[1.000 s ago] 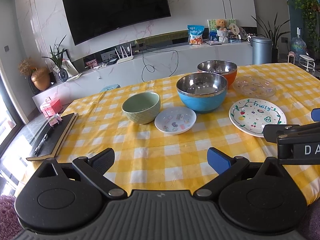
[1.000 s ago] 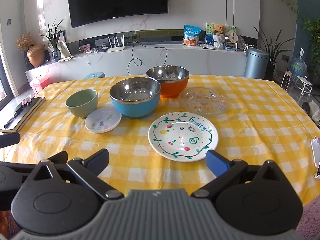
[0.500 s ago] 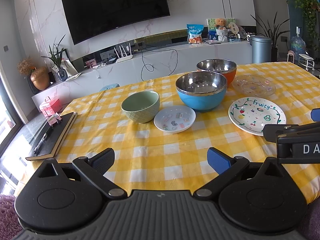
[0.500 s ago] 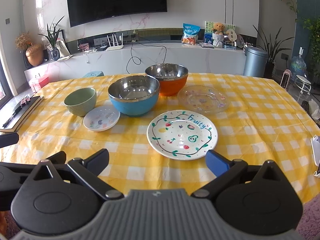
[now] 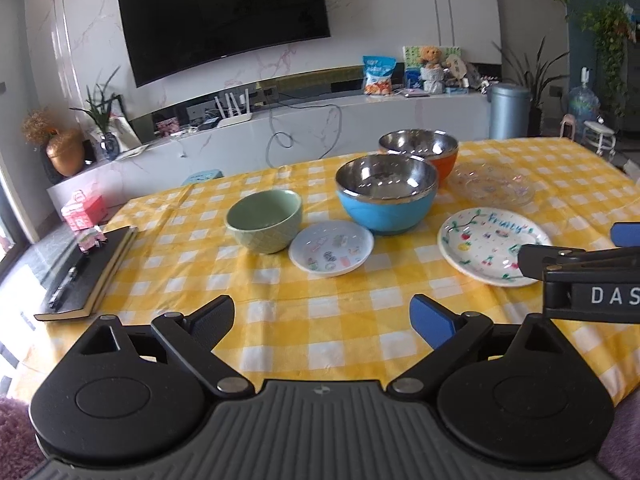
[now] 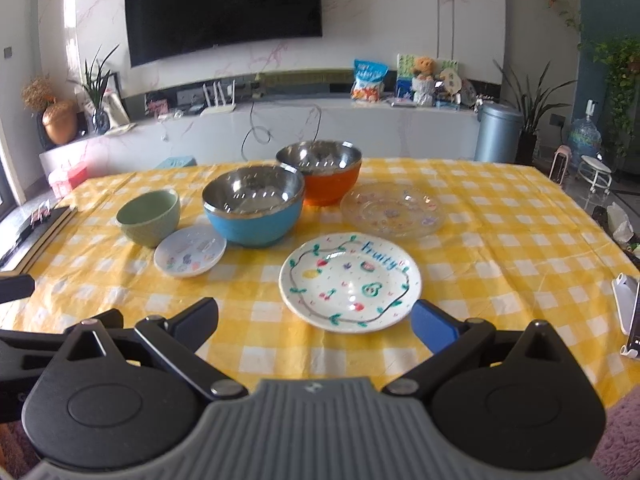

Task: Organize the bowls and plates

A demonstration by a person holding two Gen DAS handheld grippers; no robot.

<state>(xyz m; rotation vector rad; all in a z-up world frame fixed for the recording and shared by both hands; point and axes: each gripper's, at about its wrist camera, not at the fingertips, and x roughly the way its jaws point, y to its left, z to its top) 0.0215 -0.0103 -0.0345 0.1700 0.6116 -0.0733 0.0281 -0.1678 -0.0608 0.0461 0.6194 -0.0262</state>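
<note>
Spread wide and empty, the left gripper (image 5: 322, 314) and right gripper (image 6: 316, 318) are held over the near edge of the yellow checked tablecloth (image 6: 500, 240). The "Fruity" plate (image 6: 350, 282) is seen just beyond the right gripper; the green bowl (image 5: 264, 220), small plate (image 5: 331, 248), blue bowl (image 5: 386, 196), orange bowl (image 5: 420, 154) and glass plate (image 6: 392, 210) are clustered behind.

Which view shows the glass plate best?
The right wrist view: the glass plate lies whole and unobstructed right of the orange bowl. In the left wrist view it sits farther off, flatter, its near-left rim hidden behind the blue bowl.
</note>
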